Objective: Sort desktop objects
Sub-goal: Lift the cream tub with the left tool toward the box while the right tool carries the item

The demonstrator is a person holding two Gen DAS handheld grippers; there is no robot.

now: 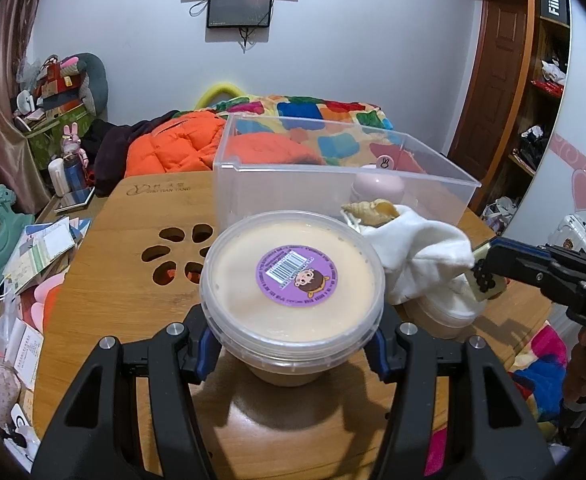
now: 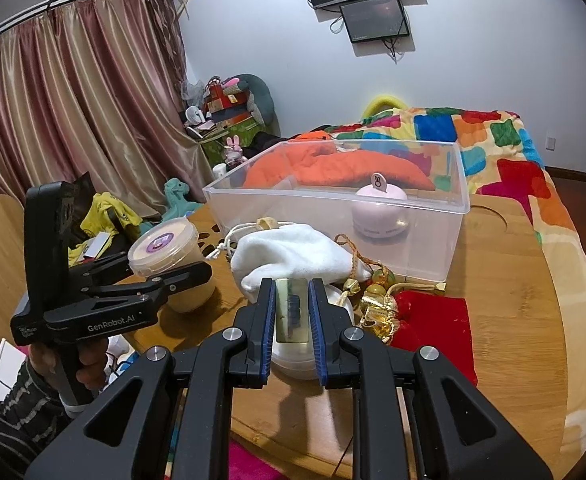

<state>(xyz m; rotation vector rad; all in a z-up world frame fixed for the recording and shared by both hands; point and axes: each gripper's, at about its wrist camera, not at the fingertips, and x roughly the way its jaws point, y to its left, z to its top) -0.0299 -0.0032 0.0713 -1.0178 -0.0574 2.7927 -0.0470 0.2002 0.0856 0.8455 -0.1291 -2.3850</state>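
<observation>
My left gripper point(image 1: 293, 344) is shut on a round lidded tub point(image 1: 292, 276) with a purple sticker, held just above the wooden table point(image 1: 105, 300); it also shows in the right wrist view point(image 2: 169, 252). My right gripper point(image 2: 292, 312) is shut on a small flat yellowish block point(image 2: 291, 310), seen from the side in the left wrist view point(image 1: 487, 280). A white cloth pouch point(image 2: 289, 258) lies just beyond it, over a second tub point(image 1: 441, 316). A clear plastic bin point(image 2: 333, 208) stands behind, with a pink round gadget point(image 2: 381, 216) inside.
A shell point(image 1: 373, 210) rests on the pouch. Gold ornaments point(image 2: 377, 304) and a red cloth point(image 2: 437, 320) lie right of the pouch. Papers and clutter point(image 1: 33, 256) sit past the table's left edge. A bed with a colourful blanket point(image 2: 485, 136) is behind.
</observation>
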